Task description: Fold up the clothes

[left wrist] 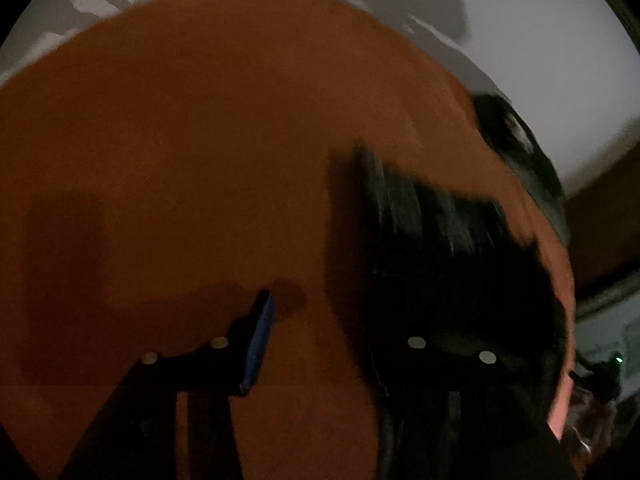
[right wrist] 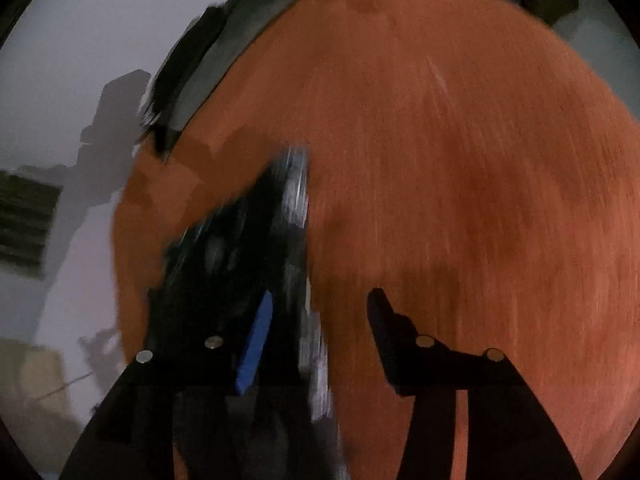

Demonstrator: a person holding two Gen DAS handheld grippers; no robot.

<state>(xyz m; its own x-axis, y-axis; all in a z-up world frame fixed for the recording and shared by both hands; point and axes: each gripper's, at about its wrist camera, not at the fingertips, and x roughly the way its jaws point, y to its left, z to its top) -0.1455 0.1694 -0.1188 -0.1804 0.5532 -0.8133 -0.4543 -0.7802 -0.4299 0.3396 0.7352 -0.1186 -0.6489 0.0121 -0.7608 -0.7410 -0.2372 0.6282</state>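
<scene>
Two claws, one per view, each with two fingers. Left claw [left wrist: 320,344]: jaws apart, a moderate gap, nothing pinched between them, just bare orange surface [left wrist: 180,160] showing through. Blue pad [left wrist: 258,344] on its left finger easy to spot; right finger mostly lost against a black garment [left wrist: 440,248], so can't tell if it touches the cloth. Right claw [right wrist: 320,340]: also standing apart, nothing clamped, blue pad [right wrist: 254,348] on the left finger, dark right finger over bare orange.

Clothes count: two dark pieces in each view, everything smeared by blur, so can't say what kind. From the left wrist, the big black garment just right of the gap and running up and away from it, second dark piece [left wrist: 520,152] farther off at the right edge of the orange top. From the right wrist, black garment [right wrist: 248,240] with pale streaks sits left of the gap, behind and around the left finger, second dark grey piece [right wrist: 224,48] far off at the top left edge.

Beyond the orange: pale wall [left wrist: 540,40] with grey shadows, slatted vent-looking thing [right wrist: 24,220] far left. Nothing blocking either gap.
</scene>
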